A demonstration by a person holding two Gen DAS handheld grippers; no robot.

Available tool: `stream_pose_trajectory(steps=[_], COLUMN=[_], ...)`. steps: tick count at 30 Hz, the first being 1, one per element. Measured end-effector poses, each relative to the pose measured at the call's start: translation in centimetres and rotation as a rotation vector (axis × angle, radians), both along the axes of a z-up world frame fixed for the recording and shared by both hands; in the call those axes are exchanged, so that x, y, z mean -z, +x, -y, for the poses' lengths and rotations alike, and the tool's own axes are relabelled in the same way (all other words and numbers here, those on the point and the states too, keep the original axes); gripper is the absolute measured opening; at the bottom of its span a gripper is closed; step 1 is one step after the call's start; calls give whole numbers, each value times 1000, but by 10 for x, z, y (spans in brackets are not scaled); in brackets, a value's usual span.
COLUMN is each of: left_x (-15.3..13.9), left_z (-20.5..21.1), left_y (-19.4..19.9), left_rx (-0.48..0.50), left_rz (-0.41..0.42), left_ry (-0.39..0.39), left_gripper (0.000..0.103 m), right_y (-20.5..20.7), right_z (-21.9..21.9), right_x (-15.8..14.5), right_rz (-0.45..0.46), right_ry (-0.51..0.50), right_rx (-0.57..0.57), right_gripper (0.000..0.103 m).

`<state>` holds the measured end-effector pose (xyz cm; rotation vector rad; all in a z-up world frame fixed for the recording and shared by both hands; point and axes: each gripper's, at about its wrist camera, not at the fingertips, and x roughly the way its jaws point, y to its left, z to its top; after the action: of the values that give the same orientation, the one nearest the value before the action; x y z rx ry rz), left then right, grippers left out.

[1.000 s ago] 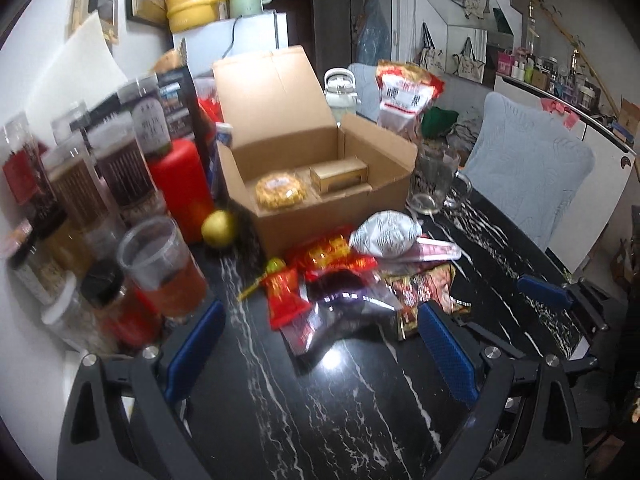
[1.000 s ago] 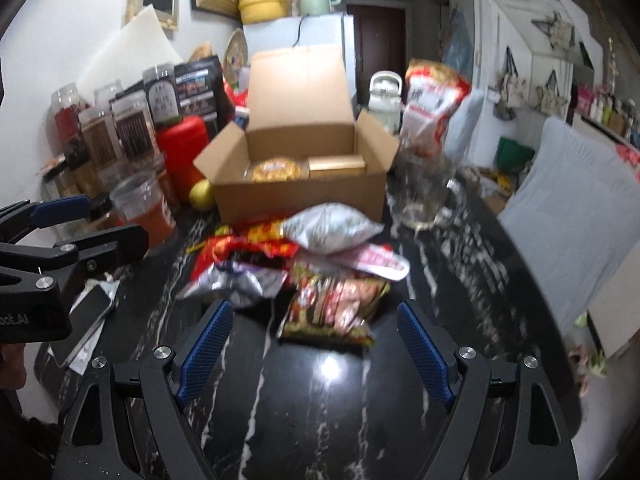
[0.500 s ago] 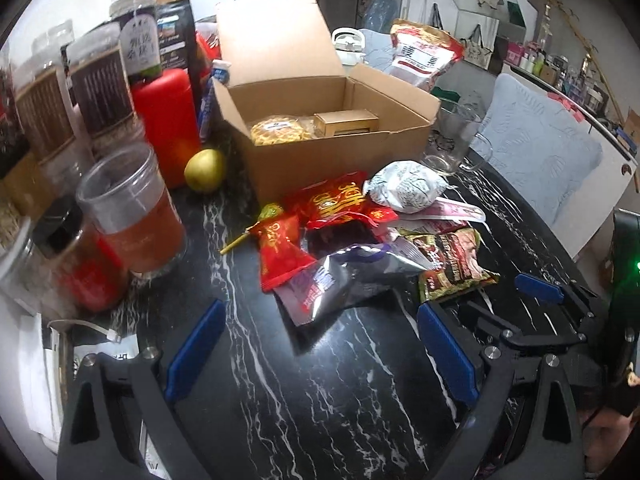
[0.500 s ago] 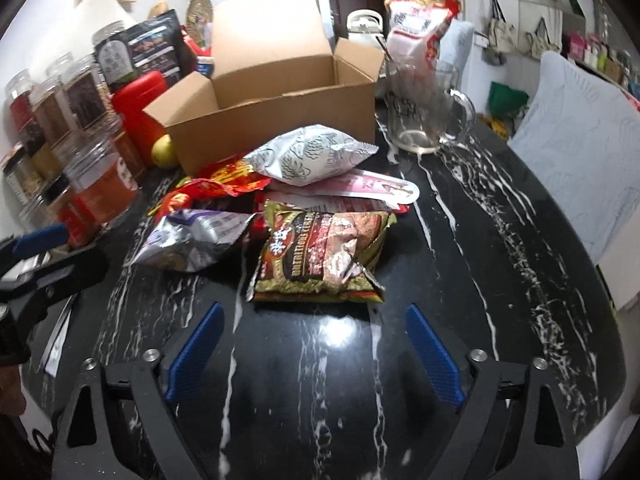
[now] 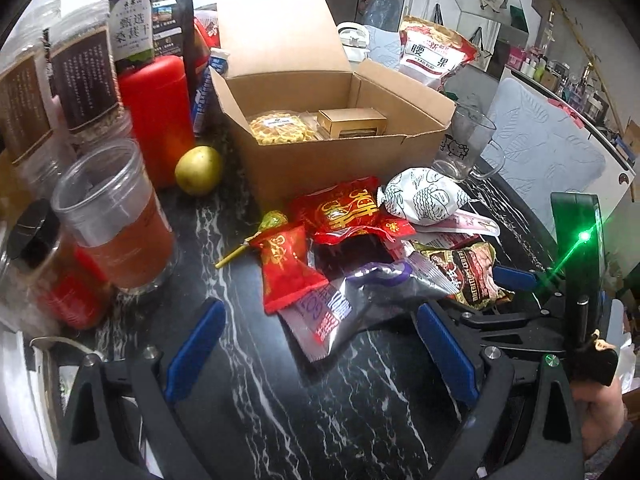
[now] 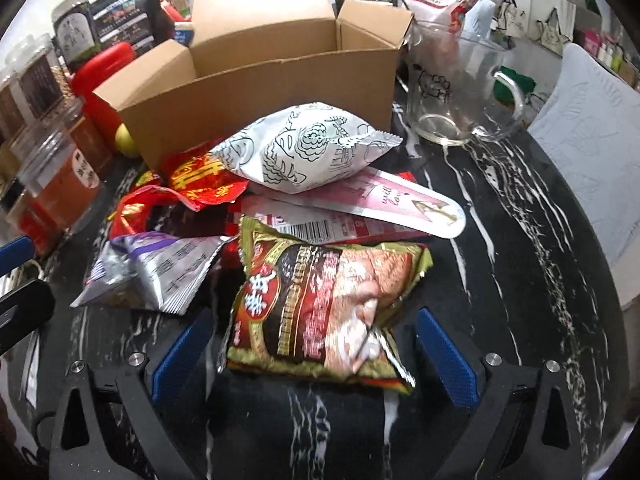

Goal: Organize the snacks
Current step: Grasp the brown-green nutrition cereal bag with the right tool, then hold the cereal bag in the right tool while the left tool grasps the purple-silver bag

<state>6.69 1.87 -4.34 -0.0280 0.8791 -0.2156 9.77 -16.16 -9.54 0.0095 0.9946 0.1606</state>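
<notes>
An open cardboard box [image 5: 340,152] holds a round yellow cake and a small gold box; it also shows in the right wrist view [image 6: 256,92]. Snack packets lie in front of it: a brown-green cereal bag [image 6: 324,304], a white patterned bag [image 6: 304,148], a silver-purple bag [image 5: 352,300], and red packets [image 5: 288,264]. My right gripper [image 6: 316,356] is open, its jaws on either side of the cereal bag's near end. My left gripper [image 5: 320,344] is open just short of the silver-purple bag.
Jars [image 5: 112,216], a red canister [image 5: 160,116] and a yellow fruit [image 5: 199,170] crowd the left. A glass mug [image 6: 452,92] stands right of the box. The table [image 6: 520,240] is black marble. A pale cushioned chair [image 5: 552,160] is at the right.
Both grippers have moved forward and down toward the snack pile. The right gripper's open jaws now flank the cereal bag; the left is closer to the silver-purple bag.
</notes>
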Motion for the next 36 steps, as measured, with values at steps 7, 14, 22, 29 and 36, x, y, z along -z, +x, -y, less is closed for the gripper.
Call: stream_pose_trajectory(steps=[7,14,22,29,36], left_x=[13,28,33,29,13], left_z=[10,27,55,79,75], left_y=[16,22,9,-8,-3], left_rx=[41,93,174,251,189], left_rz=[-21,-68,-114,-109,-7], left_ry=[-2,-23,-92,-115,-40], left_gripper=[98,98,98,98,98], right_y=[5,-3,-14,-20,-28], right_z=[9,40,70,79,82], right_x=[3,3,0,-1,-1], right_rz=[-7,-13,-10,-4,1], right_ry=[4,10,27,39,38], right_rx=[-16,31,90,100,90], right_gripper=[82,75,75,75,75])
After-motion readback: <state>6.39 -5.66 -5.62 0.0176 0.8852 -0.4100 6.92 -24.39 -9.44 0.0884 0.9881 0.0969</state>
